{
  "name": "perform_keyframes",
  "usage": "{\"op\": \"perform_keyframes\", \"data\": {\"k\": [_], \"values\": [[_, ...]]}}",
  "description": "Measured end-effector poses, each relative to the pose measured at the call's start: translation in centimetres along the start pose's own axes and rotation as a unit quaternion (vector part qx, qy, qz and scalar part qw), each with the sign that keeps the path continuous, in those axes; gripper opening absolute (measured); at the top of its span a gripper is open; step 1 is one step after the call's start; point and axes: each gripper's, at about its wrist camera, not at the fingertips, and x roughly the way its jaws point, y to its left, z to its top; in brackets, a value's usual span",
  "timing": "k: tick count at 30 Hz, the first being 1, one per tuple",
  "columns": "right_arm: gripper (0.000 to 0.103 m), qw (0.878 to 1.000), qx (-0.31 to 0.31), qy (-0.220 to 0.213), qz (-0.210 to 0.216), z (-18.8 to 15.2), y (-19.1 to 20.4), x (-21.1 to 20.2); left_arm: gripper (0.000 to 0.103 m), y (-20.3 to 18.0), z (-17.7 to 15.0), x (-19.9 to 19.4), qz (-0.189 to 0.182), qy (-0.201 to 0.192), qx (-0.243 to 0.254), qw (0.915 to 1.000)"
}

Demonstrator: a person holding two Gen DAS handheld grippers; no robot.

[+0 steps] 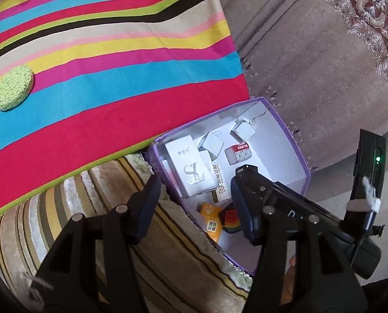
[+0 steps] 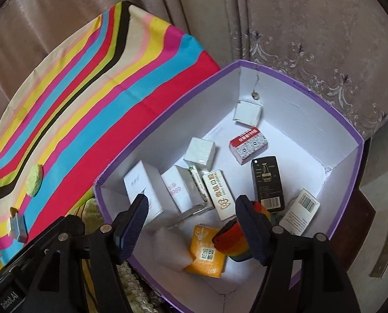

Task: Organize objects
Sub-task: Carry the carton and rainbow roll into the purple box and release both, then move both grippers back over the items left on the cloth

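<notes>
Green sponge (image 1: pixel 13 87) flat on striped cloth (image 1: pixel 115 52) — long axis diagonal

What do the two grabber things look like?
The left gripper and the right gripper are both black plastic, with dark blue ribbed pads on two fingers and round silver bolts. One body carries a green light, a black cable and white tape.

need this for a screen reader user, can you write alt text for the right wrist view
The open right gripper hovers empty over a purple box with white inside walls, holding about a dozen small packages, among them an orange packet, a black carton and a rainbow-striped item. Left of the box, a striped cloth carries a green sponge.
</notes>
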Motion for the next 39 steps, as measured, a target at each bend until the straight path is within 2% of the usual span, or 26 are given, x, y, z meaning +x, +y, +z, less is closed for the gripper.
{"op": "perform_keyframes", "data": {"k": [3, 8, 19, 31, 34, 39], "values": [[0.072, 1.0, -0.013, -0.002, 0.006, 0.0, 0.6, -0.2, 0.06, 0.5, -0.1, -0.3, 0.004, -0.004, -0.008, 1.0], [0.075, 0.999, -0.05, 0.003, 0.012, -0.3, 2.5, -0.2, 0.06, 2.7, -0.2, -1.1, 0.037, -0.009, -0.045, 0.9983], [0.078, 0.99, -0.142, 0.001, 0.022, -1.4, 8.1, -0.3, 0.06, 8.8, -1.2, -6.1, 0.085, -0.062, -0.118, 0.9874], [0.08, 0.977, -0.214, 0.004, 0.026, -2.9, 12.4, 0.1, 0.06, 17.2, -3.9, -12.5, 0.13, -0.124, -0.215, 0.9599], [0.08, 0.974, -0.224, 0.006, 0.026, -3.2, 13.1, 0.3, 0.06, 18.8, -4.1, -13.4, 0.139, -0.129, -0.226, 0.9556], [0.08, 0.971, -0.239, 0.008, 0.028, -3.4, 14.3, 0.6, 0.06, 21.7, -4.2, -15.3, 0.172, -0.147, -0.249, 0.9419]]}}
